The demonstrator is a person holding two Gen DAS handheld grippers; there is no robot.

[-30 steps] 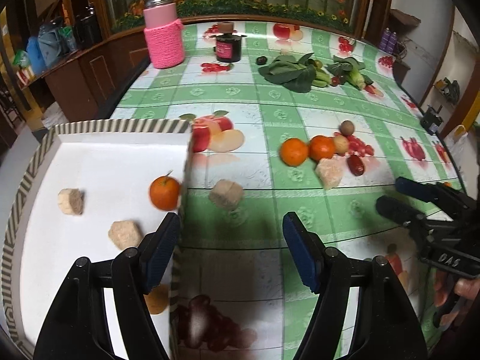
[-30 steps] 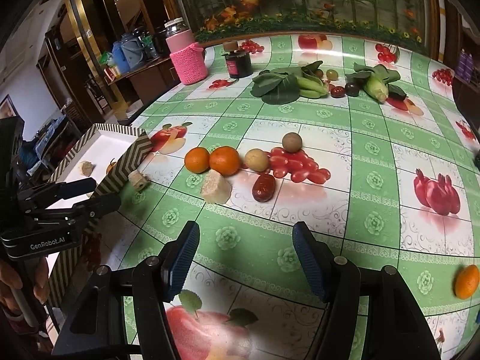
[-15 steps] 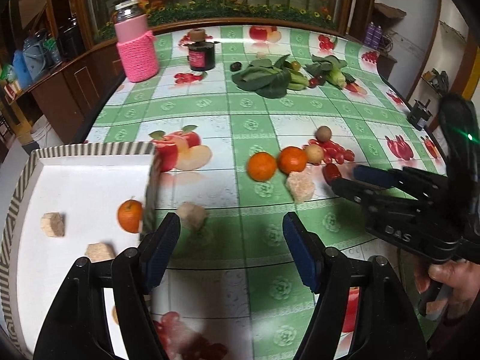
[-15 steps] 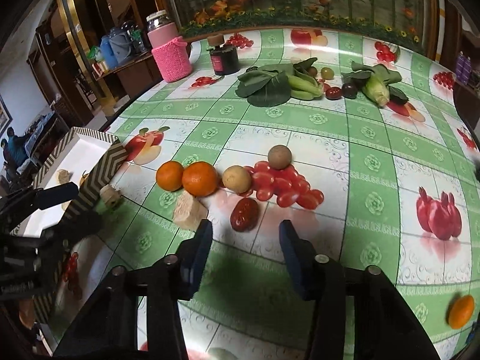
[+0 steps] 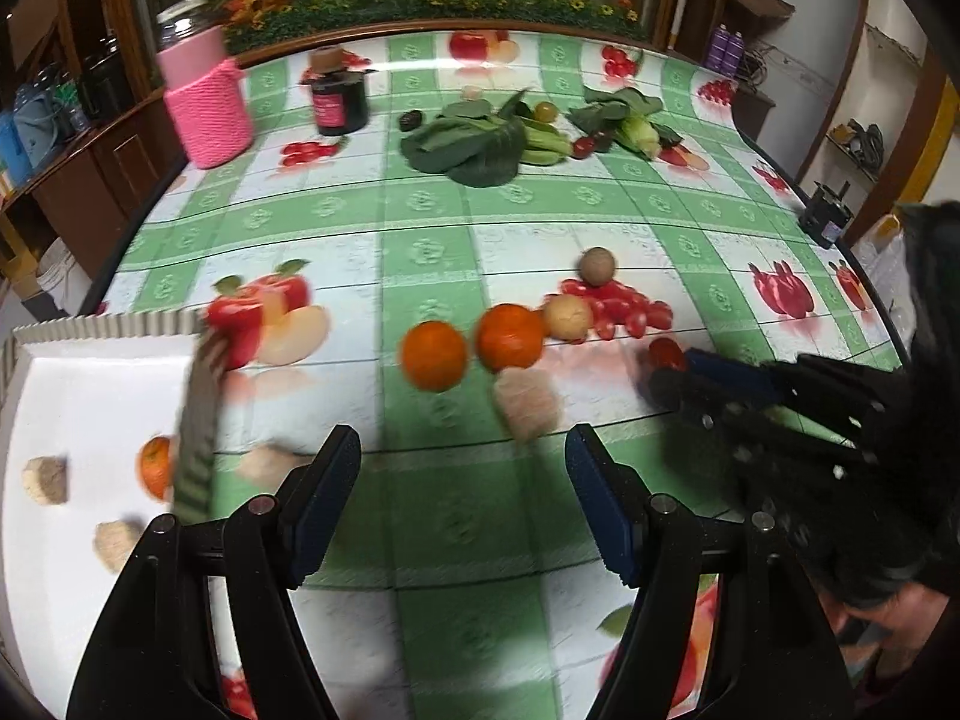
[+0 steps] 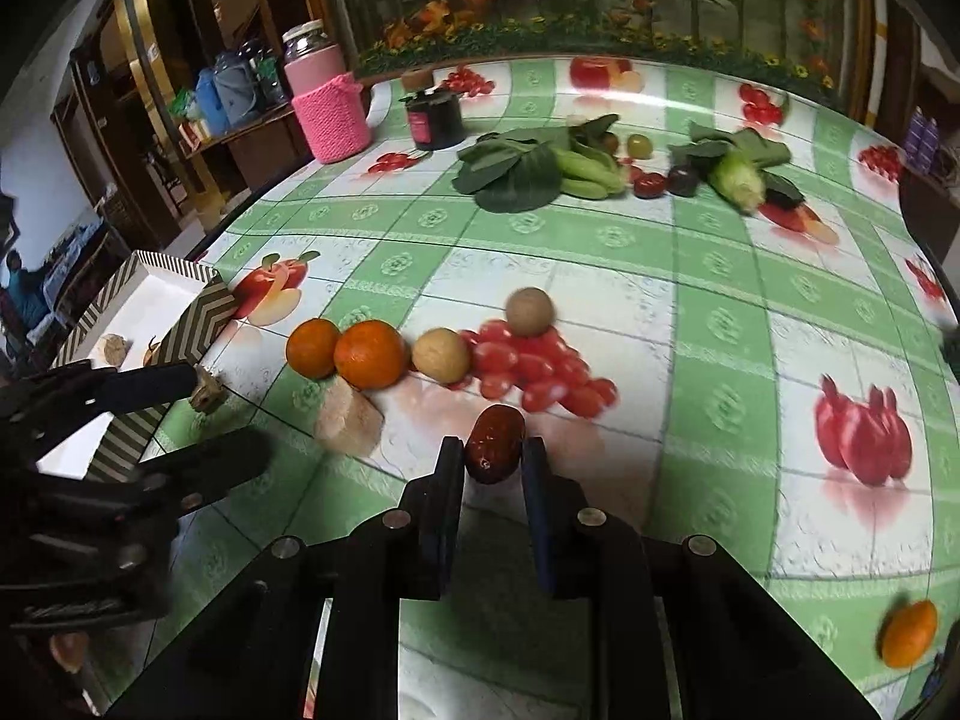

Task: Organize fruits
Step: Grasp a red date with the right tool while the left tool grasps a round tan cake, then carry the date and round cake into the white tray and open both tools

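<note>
My right gripper (image 6: 493,450) has its fingers closed against a dark red date (image 6: 494,444) lying on the tablecloth; it also shows in the left wrist view (image 5: 666,369) at the date (image 5: 666,353). My left gripper (image 5: 465,480) is open and empty above the cloth, near the white striped box (image 5: 78,384). The box holds a small orange (image 5: 155,467) and two tan chunks (image 5: 45,480). Two oranges (image 5: 433,355) (image 5: 509,338), a tan chunk (image 5: 528,403), two round brown fruits (image 6: 441,354) and cherry tomatoes (image 6: 528,366) lie mid-table.
A pink-sleeved jar (image 5: 207,99), a dark jar (image 5: 340,99) and leafy greens (image 5: 474,141) stand at the far side. Another tan chunk (image 5: 264,462) lies by the box wall. A lone orange (image 6: 909,639) sits at the near right edge.
My right gripper moved forward to the date and closed its fingers around it. My left gripper shifted right, away from the box, still open.
</note>
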